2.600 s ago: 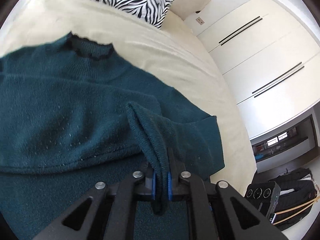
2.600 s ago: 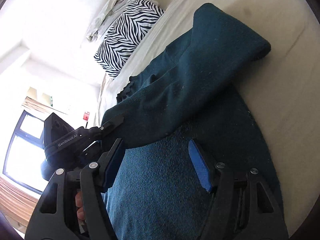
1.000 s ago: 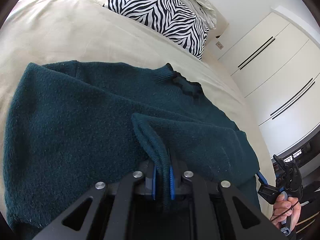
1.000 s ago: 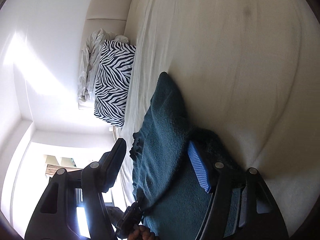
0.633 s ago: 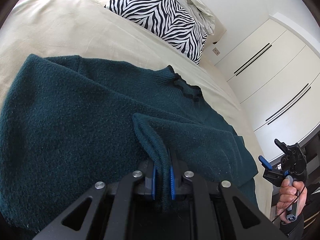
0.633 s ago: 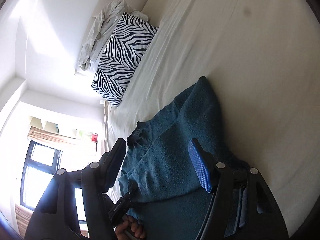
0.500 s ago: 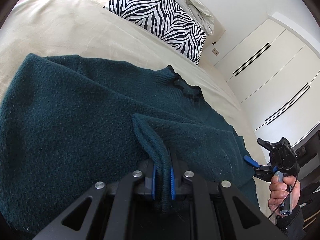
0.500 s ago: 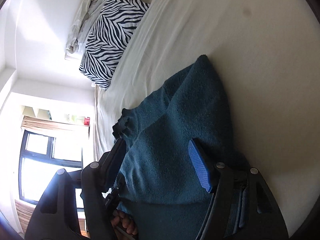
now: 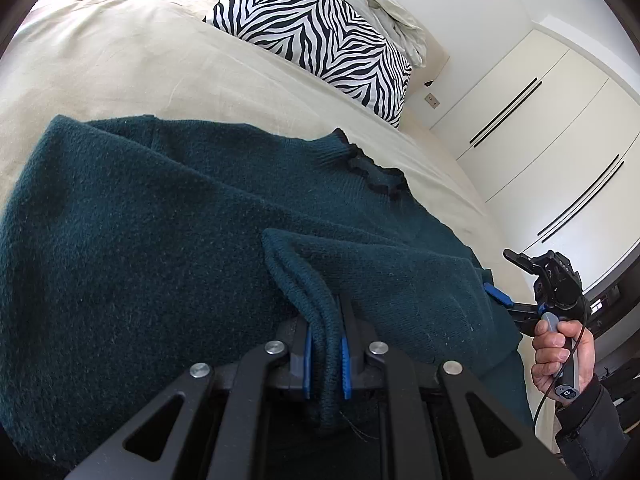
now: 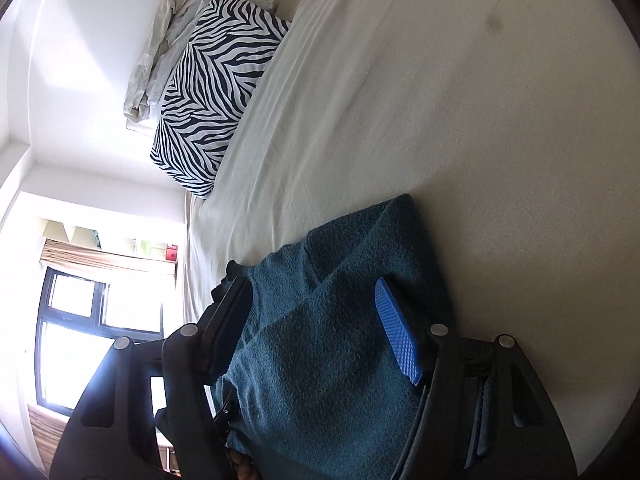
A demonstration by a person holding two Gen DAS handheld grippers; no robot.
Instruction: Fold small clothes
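— Where's the garment?

— The dark teal sweater point(image 9: 160, 232) lies on the cream bed sheet point(image 9: 160, 68), its frilled collar point(image 9: 376, 176) toward the zebra-print pillow point(image 9: 320, 32). One sleeve is folded over the body.

— And your left tool?

— My left gripper point(image 9: 324, 352) is pinched tight on a doubled fold of the sweater; the knit bulges between the blue pads point(image 9: 345, 360).

— The right one?

— My right gripper point(image 10: 316, 320) has its jaws standing wide apart, with sweater fabric point(image 10: 320, 352) lying between them, nothing pinched. From the left wrist view I see it at the sweater's right edge, with the right hand point(image 9: 560, 352) on its handle.

— Surroundings?

— Crumpled white bedding point(image 10: 168, 40) behind the pillow, white wardrobe doors point(image 9: 560, 128) on one side, a window point(image 10: 80, 340) on the other.
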